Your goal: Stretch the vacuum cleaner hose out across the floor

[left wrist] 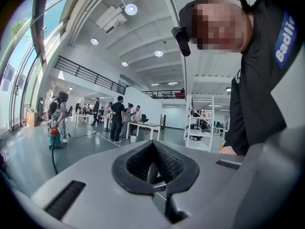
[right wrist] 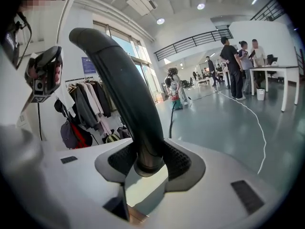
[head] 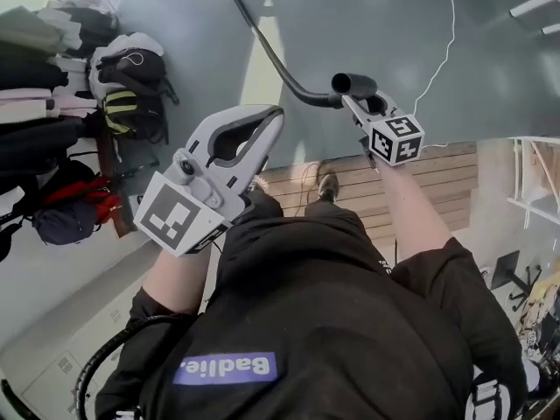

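Observation:
My right gripper is shut on the curved rigid end of the black vacuum hose. The hose runs from there away over the grey floor to the top edge of the head view. In the right gripper view the dark tube rises from between the jaws of the right gripper and bends up to the left. A thin stretch of hose leads to the vacuum cleaner far off. My left gripper is held up near my chest, shut and empty. Its pads meet at the tips.
A clothes rack with coats and backpacks stands at the left. A white cable lies on the floor beyond a wooden platform. Another loop of black hose hangs by my left side. People stand at tables, and white shelving stands farther right.

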The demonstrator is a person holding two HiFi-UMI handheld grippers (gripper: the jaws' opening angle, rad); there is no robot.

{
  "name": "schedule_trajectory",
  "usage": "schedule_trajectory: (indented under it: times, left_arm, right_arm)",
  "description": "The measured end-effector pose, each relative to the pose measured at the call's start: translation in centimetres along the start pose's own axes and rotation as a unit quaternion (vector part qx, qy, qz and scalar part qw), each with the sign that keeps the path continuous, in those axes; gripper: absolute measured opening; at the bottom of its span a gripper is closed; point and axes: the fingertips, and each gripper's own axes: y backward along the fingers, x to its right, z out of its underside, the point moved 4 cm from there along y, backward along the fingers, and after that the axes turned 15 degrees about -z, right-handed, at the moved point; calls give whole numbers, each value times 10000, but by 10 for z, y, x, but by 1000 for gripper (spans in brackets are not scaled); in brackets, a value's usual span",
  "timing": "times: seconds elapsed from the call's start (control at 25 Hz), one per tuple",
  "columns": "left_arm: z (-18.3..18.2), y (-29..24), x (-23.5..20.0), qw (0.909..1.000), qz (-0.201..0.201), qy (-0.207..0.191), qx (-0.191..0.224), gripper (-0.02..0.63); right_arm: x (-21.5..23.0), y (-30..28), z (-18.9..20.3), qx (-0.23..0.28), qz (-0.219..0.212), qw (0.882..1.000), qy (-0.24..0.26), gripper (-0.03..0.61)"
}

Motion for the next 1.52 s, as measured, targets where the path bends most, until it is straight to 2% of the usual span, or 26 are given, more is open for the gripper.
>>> schedule_trajectory:
  times: [0.12,0.36,0.52,0.72,1.0,1.28,1.4,1.52]
  left_arm:
    - [-2,13,10,9998,159,-126,75,-5]
    - [13,50,4,9979,590,44,246,-5]
    - [23,95,-20,9953,911,94,312,-5]
    - [38,143,-62,9942,1040,131,226,-5]
    - [56,175,-92,9934,1008,477,267,-5]
    - [73,182,-112,9950,802,573,176,-5]
    - [82,181,-107,9958,691,580,183,-5]
    - [94,174,-82,9967,610,521,136,-5]
  right_arm:
    - [-18,14,8,61,98,9999,-63,175]
    - [-56,12,24,93,429,9990,-113,175]
    - [-91,-2,33,202,767,9966,-208,175]
    - [-127,-21,49,265,1104,9924,-470,175]
    - [-153,-50,64,152,1164,9906,-696,175]
    - [-143,-63,68,81,1194,9906,-657,175]
    - [-138,-66,81,55,1109,9915,-679,175]
    - [-129,-56,103,37,943,9929,-724,175]
